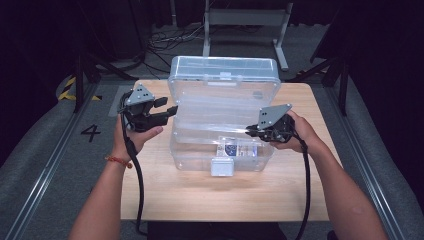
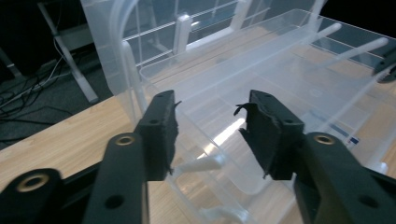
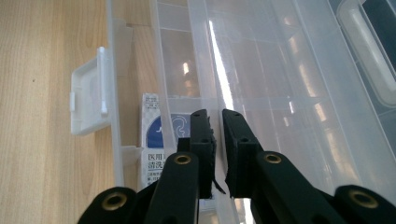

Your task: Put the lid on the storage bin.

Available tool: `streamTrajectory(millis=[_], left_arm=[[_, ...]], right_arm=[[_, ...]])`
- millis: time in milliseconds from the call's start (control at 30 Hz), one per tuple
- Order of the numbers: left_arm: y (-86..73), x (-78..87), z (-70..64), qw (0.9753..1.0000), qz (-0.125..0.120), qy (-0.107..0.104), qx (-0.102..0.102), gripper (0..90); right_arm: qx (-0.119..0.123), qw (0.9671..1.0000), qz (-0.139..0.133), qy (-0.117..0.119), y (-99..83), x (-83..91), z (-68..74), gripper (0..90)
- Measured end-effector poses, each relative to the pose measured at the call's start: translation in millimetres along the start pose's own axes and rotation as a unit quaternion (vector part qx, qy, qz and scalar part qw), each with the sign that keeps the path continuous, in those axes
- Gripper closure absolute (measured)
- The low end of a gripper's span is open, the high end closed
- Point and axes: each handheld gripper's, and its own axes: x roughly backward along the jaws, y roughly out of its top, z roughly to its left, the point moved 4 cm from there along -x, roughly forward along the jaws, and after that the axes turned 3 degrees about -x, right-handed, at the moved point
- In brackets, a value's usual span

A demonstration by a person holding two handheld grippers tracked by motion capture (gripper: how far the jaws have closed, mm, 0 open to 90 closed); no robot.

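Here a clear plastic box (image 1: 222, 117) stands open in the middle of the wooden table (image 1: 210, 195), its lid (image 1: 224, 75) tipped up at the far side and its latch (image 1: 222, 166) hanging over the near edge. Inside rests a shallow clear tray (image 2: 261, 79), and under it, on the near floor of the box, lies a small blue and white packet (image 3: 152, 135).

The right claw (image 3: 218, 140) is pressed nearly together on the thin near rim of the tray, a narrow gap remaining between its jaws; it appears to pinch that rim, though the contact itself is hard to make out. The left claw (image 2: 208, 126) is spread wide, hovering just beside the left end of the box with the tray's corner between its jaws but untouched.

By the look of it, the tray should be light and stiff yet springy, with smooth glossy walls that could slip from a one-sided pinch and tilt. Taking the rim at both ends would likely keep it level. The packet looks like light card, easy to crush.

The table is smooth pale wood with free space all around the box. Beyond it are a dark room, a grey floor, cables and a metal stand (image 1: 245, 20) at the far side.
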Motion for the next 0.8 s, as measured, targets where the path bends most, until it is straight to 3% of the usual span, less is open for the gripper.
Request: streamTrajectory(millis=[67, 233, 400, 567, 800], left_arm=[[1.3, -2.9, 2.9, 0.9999, 0.002, 0.011, -0.002, 54.6], [0.8, -9.6, 7.8, 0.9999, 0.006, 0.009, 0.005, 60.8], [-4.0, -9.2, 7.0, 0.9997, -0.014, -0.004, 0.018, 68.4], [-7.4, -6.8, 6.9, 0.9998, -0.012, -0.002, 0.013, 75.3], [-9.4, -7.1, 5.4, 0.9999, -0.01, -0.01, 0.007, 77.3]], right_arm=[[0.002, 1.0, -0.001, -0.001, -0.2, -0.3, 0.8, 83.8], [0.004, 1.0, 0.001, 0.001, -2.2, -0.7, 4.0, 83.6], [0.008, 1.0, -0.001, 0.001, -5.4, -0.8, 8.0, 83.5], [0.007, 1.0, -0.003, 0.0, -7.4, 0.4, 9.9, 83.4], [0.005, 1.0, -0.006, -0.004, -10.2, 1.0, 13.6, 82.8]])
